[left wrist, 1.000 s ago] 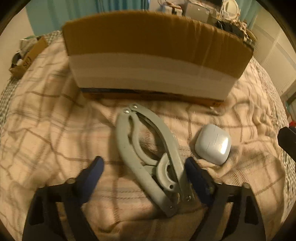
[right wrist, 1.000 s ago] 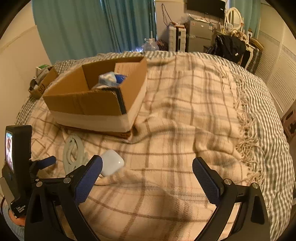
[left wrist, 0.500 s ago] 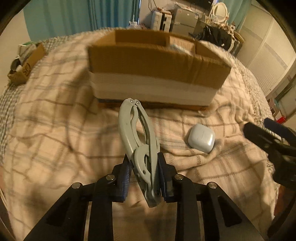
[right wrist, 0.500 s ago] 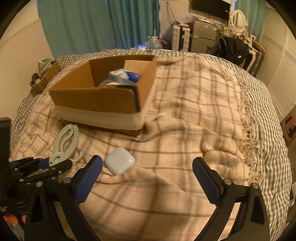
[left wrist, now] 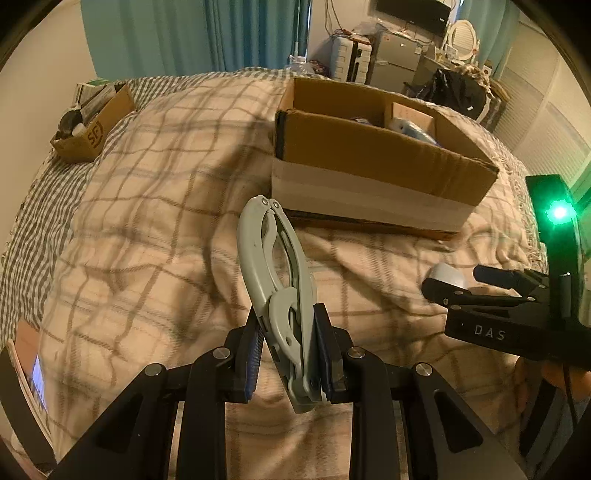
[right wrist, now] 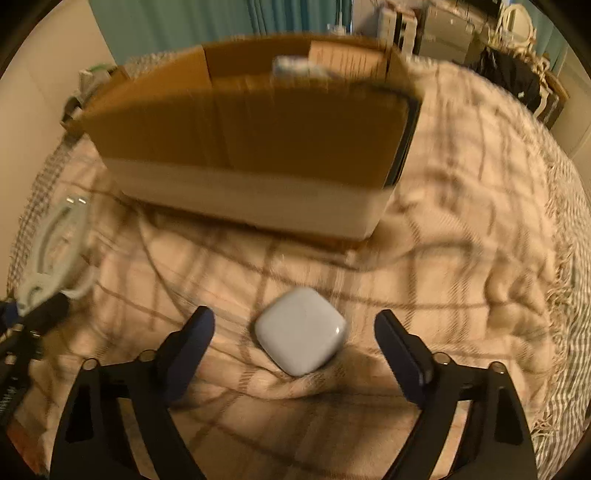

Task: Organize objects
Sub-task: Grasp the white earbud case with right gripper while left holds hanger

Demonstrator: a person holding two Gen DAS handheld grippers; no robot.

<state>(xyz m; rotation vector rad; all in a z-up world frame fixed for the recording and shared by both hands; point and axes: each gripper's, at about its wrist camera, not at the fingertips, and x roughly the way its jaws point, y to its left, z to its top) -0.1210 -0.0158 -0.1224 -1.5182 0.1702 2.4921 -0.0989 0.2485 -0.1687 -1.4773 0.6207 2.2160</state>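
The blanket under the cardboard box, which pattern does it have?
The blanket is cream with brown plaid lines, clearest in the left wrist view.

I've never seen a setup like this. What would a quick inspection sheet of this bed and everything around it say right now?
Surface: plaid blanket over a gingham bedspread, rumpled.
Job's things: grey hand tool held off the blanket; white case lying on the blanket; open cardboard box already holding a few items.
Clutter: small carton of odds and ends at the bed's far left edge.
Grippers: left tongs shut on the grey hand tool; right tongs open, one finger either side of the white case, not touching it.
Cables: some hanging on the far wall; nothing seen on the bed.
Surroundings: teal curtains, suitcase, cabinet, round mirror.
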